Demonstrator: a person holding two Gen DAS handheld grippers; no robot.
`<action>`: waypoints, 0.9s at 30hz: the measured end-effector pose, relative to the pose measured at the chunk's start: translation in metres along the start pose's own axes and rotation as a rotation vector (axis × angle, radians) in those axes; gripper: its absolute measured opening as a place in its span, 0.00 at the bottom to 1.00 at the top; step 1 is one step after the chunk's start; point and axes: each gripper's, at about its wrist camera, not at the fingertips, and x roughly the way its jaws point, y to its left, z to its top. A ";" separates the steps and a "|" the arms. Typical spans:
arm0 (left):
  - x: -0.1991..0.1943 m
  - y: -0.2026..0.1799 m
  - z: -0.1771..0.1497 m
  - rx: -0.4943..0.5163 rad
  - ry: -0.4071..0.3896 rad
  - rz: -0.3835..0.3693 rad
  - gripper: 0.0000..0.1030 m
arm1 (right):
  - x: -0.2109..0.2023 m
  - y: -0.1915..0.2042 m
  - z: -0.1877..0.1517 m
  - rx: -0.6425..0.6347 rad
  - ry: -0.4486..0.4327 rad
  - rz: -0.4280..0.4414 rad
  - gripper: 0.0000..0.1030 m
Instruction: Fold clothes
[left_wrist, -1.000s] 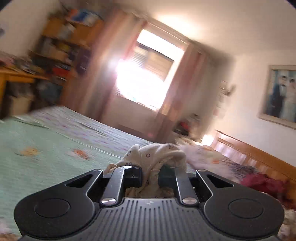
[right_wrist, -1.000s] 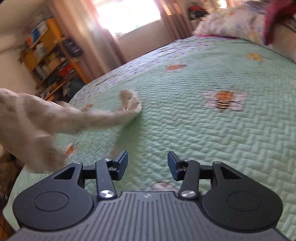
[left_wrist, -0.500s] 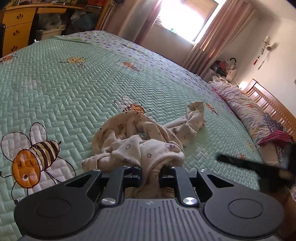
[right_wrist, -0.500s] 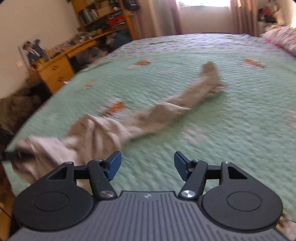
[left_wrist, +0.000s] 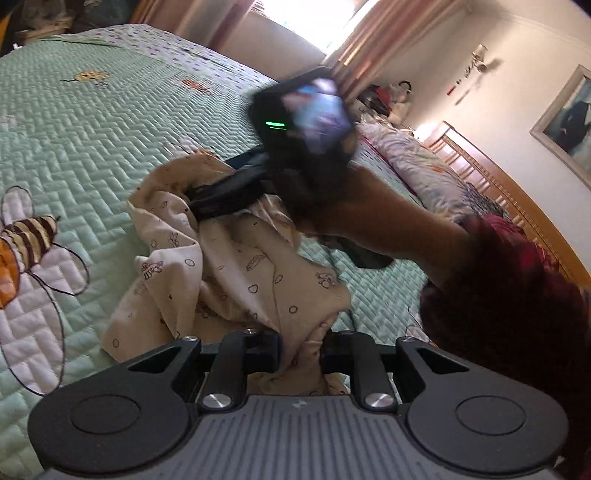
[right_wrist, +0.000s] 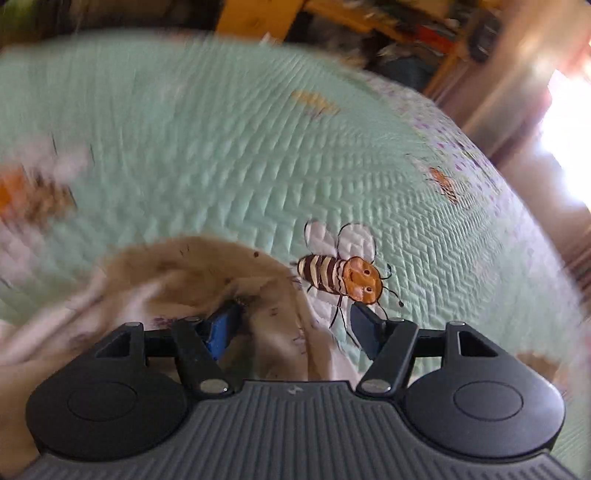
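Both grippers at garment (left_wrist: 236, 266), left (left_wrist: 300, 356) clamping it

Green quilt (left_wrist: 155, 122) w/ bee motifs (right_wrist: 341, 275); pillow (left_wrist: 417, 162), wood headboard (left_wrist: 517, 199), framed pic (left_wrist: 569, 122), curtains (left_wrist: 364, 48).

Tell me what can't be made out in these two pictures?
- Left wrist view: the right gripper is motion-blurred; its fingertips are buried in the cream printed garment.
- Left wrist view: the garment's shape is lost in crumples.
- Left wrist view: the left gripper hides the fabric it pinches.
- Right wrist view: the bedspread and shelves are smeared.
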 end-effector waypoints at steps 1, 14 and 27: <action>0.002 -0.001 -0.001 0.002 0.003 -0.005 0.19 | 0.006 0.002 0.002 0.011 0.030 0.020 0.35; -0.006 0.000 0.011 -0.007 -0.065 0.027 0.19 | -0.241 -0.158 -0.168 0.941 -0.412 -0.488 0.14; 0.033 -0.038 -0.009 0.068 0.069 0.019 0.22 | -0.230 -0.086 -0.284 0.770 -0.157 -0.241 0.35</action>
